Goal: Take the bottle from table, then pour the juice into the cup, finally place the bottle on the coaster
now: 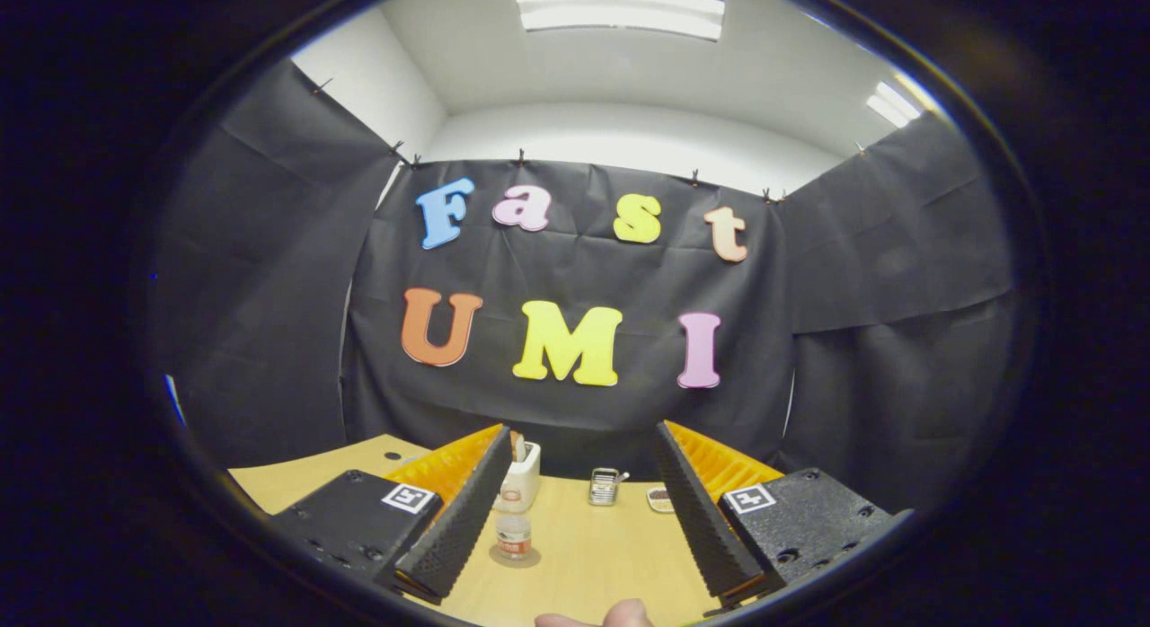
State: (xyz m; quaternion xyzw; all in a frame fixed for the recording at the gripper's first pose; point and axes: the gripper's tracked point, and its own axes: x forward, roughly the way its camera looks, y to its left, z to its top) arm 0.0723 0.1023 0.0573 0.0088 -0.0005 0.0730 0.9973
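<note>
1. At the bottom centre a fingertip (pixel 620 614) peeks in. The gripper (pixel 577 483) stands spread wide apart, holding nothing.
2. Lower centre, between the fingers and nearer the left one, the small clear bottle (pixel 513 534) stands upright on the wooden table (pixel 593 555). It likely is light, thin-walled and slippery; grip mid-body at the label, gently.
3. Beyond it stand a white mug (pixel 524 476), a faceted glass cup (pixel 604 486) and a small round coaster (pixel 660 498).

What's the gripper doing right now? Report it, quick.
Gripper: open, holding nothing; the bottle stands on the table between its fingers, untouched.
</note>
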